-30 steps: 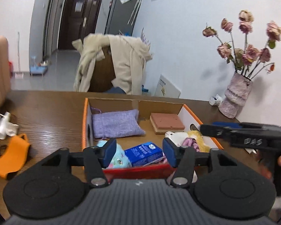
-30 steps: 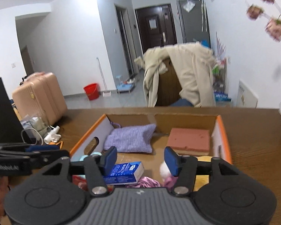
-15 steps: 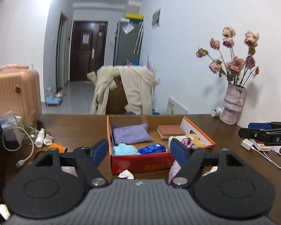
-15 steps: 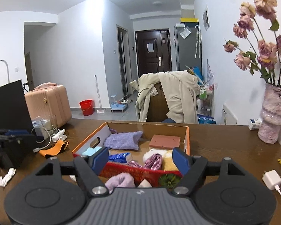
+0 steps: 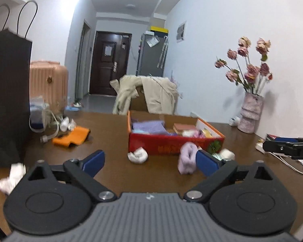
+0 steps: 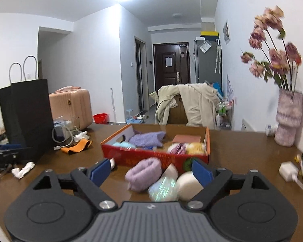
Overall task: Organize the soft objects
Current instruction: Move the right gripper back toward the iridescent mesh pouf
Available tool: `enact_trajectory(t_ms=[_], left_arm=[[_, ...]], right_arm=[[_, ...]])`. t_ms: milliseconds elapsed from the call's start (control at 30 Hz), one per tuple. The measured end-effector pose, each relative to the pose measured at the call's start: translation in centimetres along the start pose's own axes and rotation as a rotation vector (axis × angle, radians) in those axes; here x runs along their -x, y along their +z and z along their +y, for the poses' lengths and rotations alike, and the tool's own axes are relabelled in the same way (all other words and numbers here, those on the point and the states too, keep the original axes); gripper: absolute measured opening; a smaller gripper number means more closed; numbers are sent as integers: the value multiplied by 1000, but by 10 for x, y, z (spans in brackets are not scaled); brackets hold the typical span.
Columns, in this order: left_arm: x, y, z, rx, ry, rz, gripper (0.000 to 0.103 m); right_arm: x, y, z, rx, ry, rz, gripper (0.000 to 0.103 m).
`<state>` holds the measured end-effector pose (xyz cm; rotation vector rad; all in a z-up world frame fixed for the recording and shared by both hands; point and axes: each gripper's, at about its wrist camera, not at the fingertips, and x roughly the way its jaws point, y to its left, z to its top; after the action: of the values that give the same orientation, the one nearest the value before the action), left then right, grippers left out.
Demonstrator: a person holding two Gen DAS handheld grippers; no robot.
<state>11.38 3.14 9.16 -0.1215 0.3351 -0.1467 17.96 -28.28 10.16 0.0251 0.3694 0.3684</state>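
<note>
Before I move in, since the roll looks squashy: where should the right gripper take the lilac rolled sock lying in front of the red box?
Probably across the middle of the lilac rolled sock, from above: it lies on its side, loose on the table. The right gripper is opening, with nothing held.

Tabletop (image 6: 242,147): dark wood grain, smooth, slight sheen.
Box (image 6: 151,157): cardboard, red printed outer wall, plain brown inside.
Lilac roll (image 6: 143,172): fuzzy knitted cloth, matt.
Purple pouch (image 6: 147,138): coarse woven cloth.
Bag (image 6: 28,117): black paper, matt.
Vase (image 6: 287,119): rough, ridged surface, pale pink.
Left gripper (image 5: 150,162): black matt plastic, blue pads, metal pivot screws.
</note>
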Motion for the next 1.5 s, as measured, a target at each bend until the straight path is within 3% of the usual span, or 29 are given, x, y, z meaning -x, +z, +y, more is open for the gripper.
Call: enact_trajectory(t_ms=[100,300,633,967,1067,1267,1433,1500], left_arm=[[2,-18,-1,2,-10,47,102],[-15,-35,-9,-25,-16,124,102],[-49,-36,-18,-28,-18,181,102],[-120,-27,-9,-6,91,231,101],[-151,-23,-2,6,113,242,98],[-222,-14,7,-45,122,299,81],[-264,-14,15,-43,143,340,64],[-270,-15,16,-45,135,342,61]], right_arm=[[11,-27,1,-21,24,19,94],[14,-67,-10,-95,20,90,94],[-8,-72,-38,-151,-39,114,92],[-51,-60,-51,-159,-3,144,82],[-70,-53,-49,-156,9,151,82],[-120,-48,-44,-187,-4,174,81],[-154,-53,-47,-263,-28,206,62],[-160,-56,-49,-280,-31,199,61]])
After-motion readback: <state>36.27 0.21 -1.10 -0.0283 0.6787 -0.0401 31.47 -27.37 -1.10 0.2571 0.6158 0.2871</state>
